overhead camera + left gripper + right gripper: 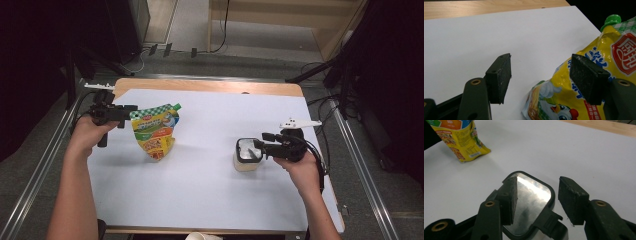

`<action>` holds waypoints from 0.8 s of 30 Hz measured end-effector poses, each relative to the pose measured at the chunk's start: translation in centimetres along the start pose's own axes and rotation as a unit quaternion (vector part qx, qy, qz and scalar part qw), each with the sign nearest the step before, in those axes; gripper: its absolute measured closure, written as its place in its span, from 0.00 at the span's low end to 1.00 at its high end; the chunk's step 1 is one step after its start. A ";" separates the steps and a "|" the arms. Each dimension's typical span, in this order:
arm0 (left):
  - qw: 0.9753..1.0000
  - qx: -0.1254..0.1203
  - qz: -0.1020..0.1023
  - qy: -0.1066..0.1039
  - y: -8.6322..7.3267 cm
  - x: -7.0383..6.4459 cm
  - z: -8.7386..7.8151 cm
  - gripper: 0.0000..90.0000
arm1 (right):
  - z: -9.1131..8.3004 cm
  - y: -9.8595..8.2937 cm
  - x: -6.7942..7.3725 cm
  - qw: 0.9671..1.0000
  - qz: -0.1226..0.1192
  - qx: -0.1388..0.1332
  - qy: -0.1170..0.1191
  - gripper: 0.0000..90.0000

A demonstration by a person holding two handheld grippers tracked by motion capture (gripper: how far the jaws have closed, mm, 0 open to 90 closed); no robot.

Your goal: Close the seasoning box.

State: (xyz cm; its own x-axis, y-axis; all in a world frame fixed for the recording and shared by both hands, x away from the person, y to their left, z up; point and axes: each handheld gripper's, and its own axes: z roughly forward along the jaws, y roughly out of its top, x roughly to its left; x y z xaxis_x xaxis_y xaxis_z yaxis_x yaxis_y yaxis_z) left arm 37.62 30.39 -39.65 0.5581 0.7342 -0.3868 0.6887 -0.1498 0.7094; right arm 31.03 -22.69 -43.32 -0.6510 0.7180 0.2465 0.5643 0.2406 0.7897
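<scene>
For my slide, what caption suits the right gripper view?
Open right gripper poised over a black-rimmed container, yellow pouch beyond.

Your right gripper point(537, 200) hangs with its jaws apart over the black-rimmed container lid point(529, 202), whose shiny panel mirrors the room. The lid's tab point(549, 218) points toward you. Farther off, the yellow pouch point(461, 140) sits on the white sheet point(579, 152).

A recording lab or studio: white-topped wooden table point(200, 86) at centre, black stand legs point(320, 70) upper right, loose black cables point(222, 30) on the grey floor above.
</scene>
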 end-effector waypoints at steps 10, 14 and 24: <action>1.000 -0.001 -0.002 0.003 -0.1 0.2 -0.2 0.39 | -0.9 -0.5 -1.6 1.000 0.011 -0.010 -0.023 0.53; 1.000 0.001 -0.001 0.003 -0.1 0.2 -0.1 0.39 | -1.2 -0.8 -2.2 0.999 0.009 -0.016 -0.031 0.52; 1.000 -0.001 0.001 0.006 -0.2 0.2 -0.2 0.39 | -1.8 -1.5 -3.7 0.998 0.024 -0.023 -0.052 0.44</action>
State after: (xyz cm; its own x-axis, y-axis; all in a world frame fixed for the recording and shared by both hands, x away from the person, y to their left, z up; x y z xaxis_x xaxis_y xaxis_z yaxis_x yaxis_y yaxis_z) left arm 37.52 30.71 -39.78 0.5530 0.7421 -0.3787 0.6868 -0.1486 0.7115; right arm 31.69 -26.86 -44.37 -0.5664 0.7925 0.2263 0.5676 0.1760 0.8043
